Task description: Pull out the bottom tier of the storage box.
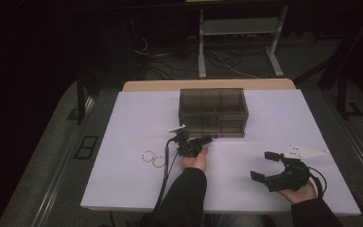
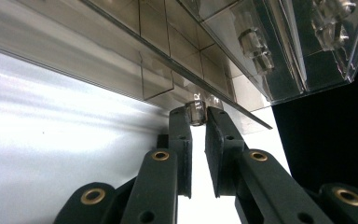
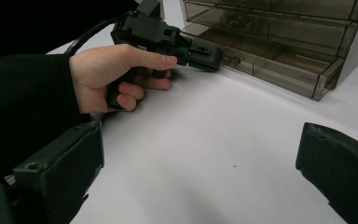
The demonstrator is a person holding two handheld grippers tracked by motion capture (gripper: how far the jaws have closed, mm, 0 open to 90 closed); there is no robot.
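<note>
White tabletop (image 1: 123,189) in a pretty dark room, cables on the floor behind it. At the far side sits a smoky see-through drawer box (image 1: 212,111). The left gripper (image 2: 197,116) has its jaws pinched narrow on the little clear drawer knob (image 2: 196,109), which sits right between the tips, with the drawer front just beyond them. From the right gripper view you can see the left hand (image 3: 107,77) wrapped round that gripper's handle, its nose up against the lower drawer. The right gripper (image 1: 264,165) sits well off to the side, jaws spread wide with bare table between them. Two small rings (image 1: 153,158) lie behind the left jaws, beside its cable.
</note>
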